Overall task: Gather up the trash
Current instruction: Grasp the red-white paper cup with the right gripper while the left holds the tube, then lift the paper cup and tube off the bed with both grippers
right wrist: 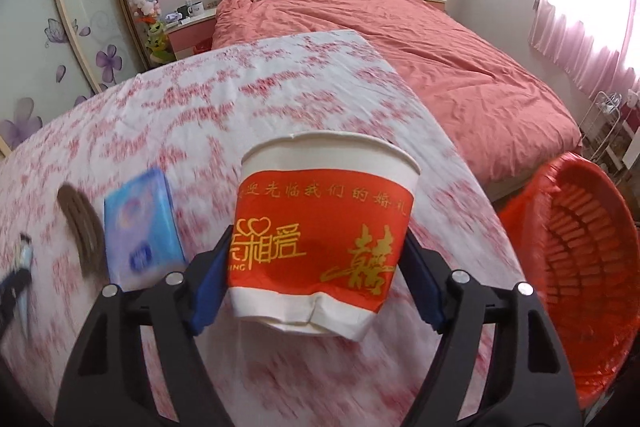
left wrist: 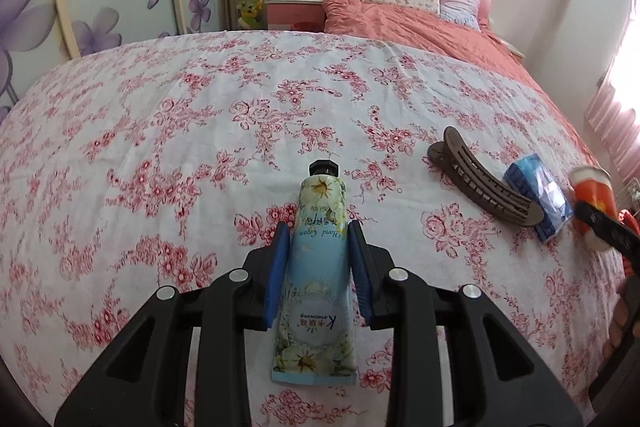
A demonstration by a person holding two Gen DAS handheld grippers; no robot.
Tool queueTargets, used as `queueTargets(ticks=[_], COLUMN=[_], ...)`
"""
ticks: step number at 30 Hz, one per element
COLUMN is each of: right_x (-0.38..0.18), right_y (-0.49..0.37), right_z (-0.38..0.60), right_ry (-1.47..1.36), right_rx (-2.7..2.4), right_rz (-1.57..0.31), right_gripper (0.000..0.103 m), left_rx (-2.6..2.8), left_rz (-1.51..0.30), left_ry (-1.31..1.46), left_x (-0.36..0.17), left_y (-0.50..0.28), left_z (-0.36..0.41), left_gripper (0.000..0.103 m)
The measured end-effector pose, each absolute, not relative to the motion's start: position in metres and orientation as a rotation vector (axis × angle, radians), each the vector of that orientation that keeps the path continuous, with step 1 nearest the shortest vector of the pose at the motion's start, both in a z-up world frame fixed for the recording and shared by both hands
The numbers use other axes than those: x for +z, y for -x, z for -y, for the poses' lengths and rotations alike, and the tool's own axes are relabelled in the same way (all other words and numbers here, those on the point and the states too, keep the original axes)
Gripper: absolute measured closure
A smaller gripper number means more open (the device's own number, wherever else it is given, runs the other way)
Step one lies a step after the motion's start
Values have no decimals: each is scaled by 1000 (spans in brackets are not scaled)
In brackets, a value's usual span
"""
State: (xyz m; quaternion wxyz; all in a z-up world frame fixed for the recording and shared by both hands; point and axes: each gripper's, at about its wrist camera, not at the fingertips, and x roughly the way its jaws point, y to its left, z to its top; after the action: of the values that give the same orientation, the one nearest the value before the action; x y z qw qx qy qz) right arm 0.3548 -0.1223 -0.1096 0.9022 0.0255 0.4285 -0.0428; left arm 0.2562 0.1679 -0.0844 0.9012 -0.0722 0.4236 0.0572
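My left gripper [left wrist: 320, 239] is shut on a blue-green hand cream tube [left wrist: 318, 267] with a black cap, held just over the floral cloth. My right gripper [right wrist: 320, 259] is shut on a red-and-white paper cup [right wrist: 324, 227], lifted above the cloth; the cup also shows at the right edge of the left wrist view [left wrist: 594, 203]. A red bin with a red liner [right wrist: 580, 267] stands to the right of the cup, below the table edge. A blue tissue pack [right wrist: 140, 223] and a brown hair clip [right wrist: 80, 227] lie on the cloth left of the cup.
The table wears a white cloth with red flowers [left wrist: 160, 127]. Behind it is a bed with a coral cover [right wrist: 400, 47] and pillows. A nightstand [left wrist: 294, 9] with mugs and a wardrobe with purple flowers [left wrist: 60, 7] stand at the left. A wire rack [right wrist: 608, 131] stands by the window.
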Motion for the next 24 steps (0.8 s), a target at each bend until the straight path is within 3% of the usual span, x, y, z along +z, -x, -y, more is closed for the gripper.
queueTargets(ticks=[24], right_x=[-115], right_y=[-344], right_z=[125], right_ry=[-49], right_rx=[-73], right_rz=[-911], right_gripper=[28], left_rx=[123], left_rz=[-870], left_ry=[175], left_x=[-85], left_y=[-265], left_z=[-171], left_gripper=[70])
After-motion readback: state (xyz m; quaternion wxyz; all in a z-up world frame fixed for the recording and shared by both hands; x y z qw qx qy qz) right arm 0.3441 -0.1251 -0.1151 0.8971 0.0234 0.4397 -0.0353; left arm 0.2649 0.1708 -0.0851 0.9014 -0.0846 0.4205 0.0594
